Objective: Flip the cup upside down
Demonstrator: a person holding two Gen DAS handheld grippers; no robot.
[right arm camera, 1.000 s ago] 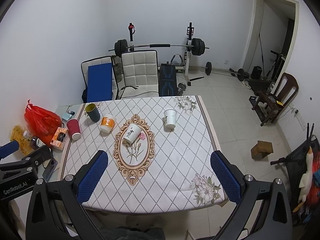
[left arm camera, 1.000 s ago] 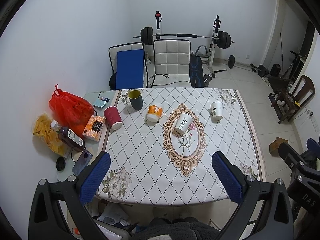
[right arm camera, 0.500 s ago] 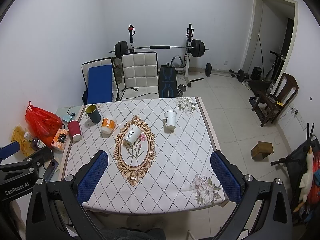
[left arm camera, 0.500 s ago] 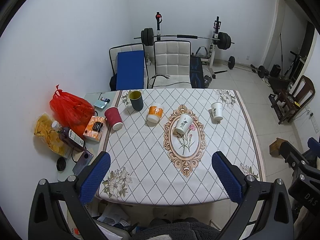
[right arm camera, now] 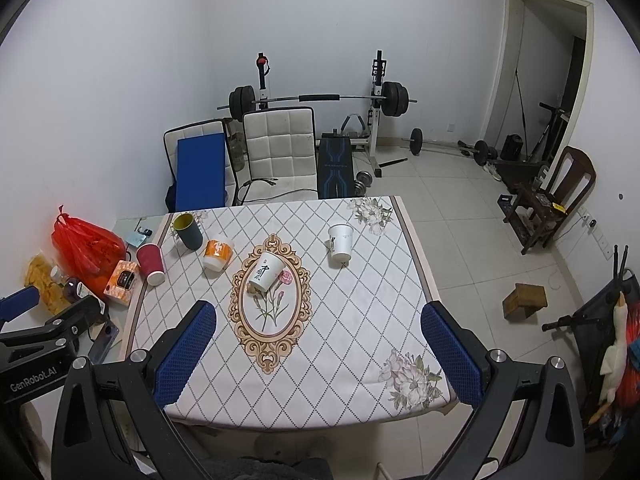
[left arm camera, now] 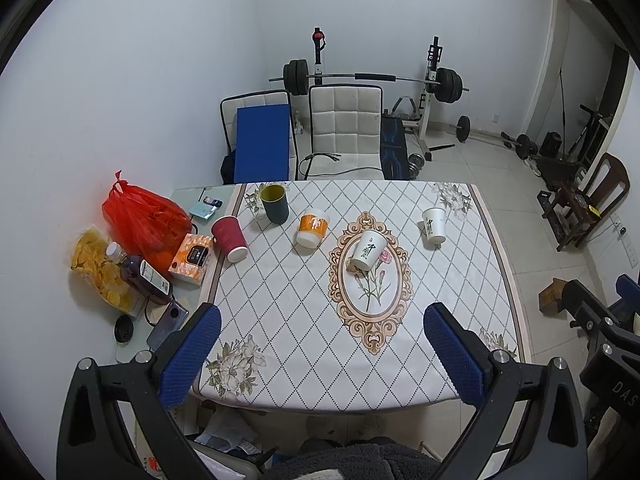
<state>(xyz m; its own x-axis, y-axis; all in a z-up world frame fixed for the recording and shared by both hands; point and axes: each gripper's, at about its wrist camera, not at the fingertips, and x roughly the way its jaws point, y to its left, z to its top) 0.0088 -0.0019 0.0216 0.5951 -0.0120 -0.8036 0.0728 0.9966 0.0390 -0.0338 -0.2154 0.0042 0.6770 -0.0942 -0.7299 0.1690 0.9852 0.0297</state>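
Far-left edge of the table (left arm camera: 280,320): red plastic bag (left arm camera: 140,216), bag of chips (left arm camera: 96,268), dark bottle (left arm camera: 140,276), orange carton (left arm camera: 192,258), phone (left arm camera: 168,324).

Row of cups on the patterned cloth, left to right: red paper cup (left arm camera: 229,238), tilted; dark cup with yellow inside (left arm camera: 275,203), upright; orange-and-white cup (left arm camera: 313,228); white cup with black lettering (left arm camera: 369,249), tilted on the far end of the oval floral medallion (left arm camera: 370,292); white cup (left arm camera: 434,225) at the far right, mouth up.

Left gripper (left arm camera: 322,354): held above the near table edge, jaws spread wide, nothing between them. The lettered white cup lies far beyond its fingertips, slightly right of centre, well apart.

Right gripper (right arm camera: 318,354): likewise spread wide and holding nothing, above the near edge. From this view the lettered cup (right arm camera: 267,271) lies far ahead, left of centre; the far-right white cup (right arm camera: 341,242) sits beyond it.

Behind the table: white chairs (left arm camera: 344,128), barbell rack (left arm camera: 372,80).
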